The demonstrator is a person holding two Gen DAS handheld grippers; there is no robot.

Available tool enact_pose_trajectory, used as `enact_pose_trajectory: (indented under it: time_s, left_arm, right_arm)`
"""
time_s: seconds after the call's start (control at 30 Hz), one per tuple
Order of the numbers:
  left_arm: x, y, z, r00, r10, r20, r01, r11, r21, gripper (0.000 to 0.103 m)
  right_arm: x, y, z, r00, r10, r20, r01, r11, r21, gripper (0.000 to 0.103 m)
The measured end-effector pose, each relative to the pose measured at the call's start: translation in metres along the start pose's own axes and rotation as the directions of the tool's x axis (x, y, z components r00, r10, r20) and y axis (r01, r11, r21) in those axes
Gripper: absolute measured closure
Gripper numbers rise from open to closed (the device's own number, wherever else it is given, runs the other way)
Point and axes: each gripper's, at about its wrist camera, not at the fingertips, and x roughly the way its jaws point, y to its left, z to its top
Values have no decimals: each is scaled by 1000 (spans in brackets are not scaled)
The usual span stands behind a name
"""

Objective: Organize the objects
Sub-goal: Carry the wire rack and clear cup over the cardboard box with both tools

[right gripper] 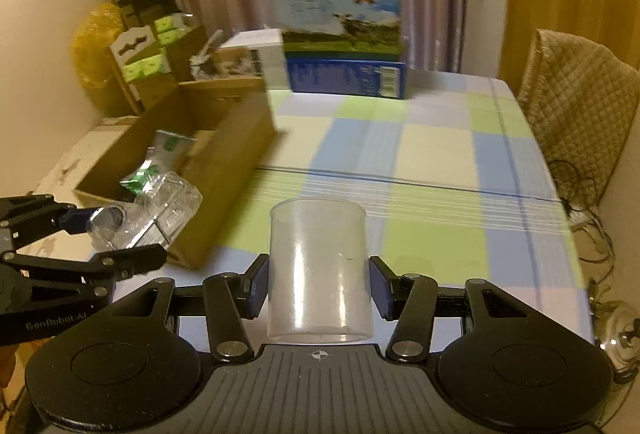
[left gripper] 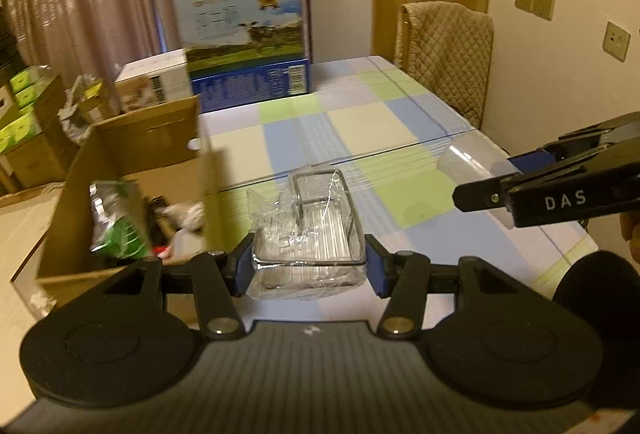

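Note:
My left gripper (left gripper: 308, 266) is shut on a wire rack wrapped in clear plastic (left gripper: 316, 226), held above the checked tablecloth beside the open cardboard box (left gripper: 120, 150). The wrapped rack also shows in the right wrist view (right gripper: 152, 214), near the box's front corner. My right gripper (right gripper: 318, 286) is shut on a clear plastic cup (right gripper: 318, 270), held upright over the table. The cup and the right gripper (left gripper: 476, 190) show at the right of the left wrist view. The box (right gripper: 224, 170) holds a green and silver packet (left gripper: 116, 222) and other small items.
A blue and white milk carton case (left gripper: 244, 38) and a white box (left gripper: 160, 74) stand at the table's far end. A padded chair (left gripper: 444, 50) is at the far right. Stacked boxes and bags (right gripper: 132, 46) sit beyond the table on the left. Cables hang at the right edge (right gripper: 584, 210).

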Motion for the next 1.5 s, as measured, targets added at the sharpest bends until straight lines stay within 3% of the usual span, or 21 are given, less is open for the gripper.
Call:
enact_pose_trajectory:
  time_s: [0.37, 0.7, 1.07, 1.5]
  left_arm:
    - [-60, 72, -34, 993, 116, -8, -116, 992, -42, 53]
    - [-81, 135, -52, 979, 202, -42, -205, 974, -93, 53]
    - [-58, 168, -24, 981, 184, -55, -189, 975, -118, 53]
    - [-1, 197, 14, 983, 160, -94, -171, 979, -114, 53]
  right_arm:
    - [20, 91, -7, 994, 110, -17, -110, 991, -76, 54]
    - [46, 158, 1, 982, 186, -41, -190, 972, -141, 54]
    - [83, 177, 28, 979, 197, -58, -203, 969, -141, 54]
    - [129, 173, 73, 982, 179, -65, -188, 968, -164, 54]
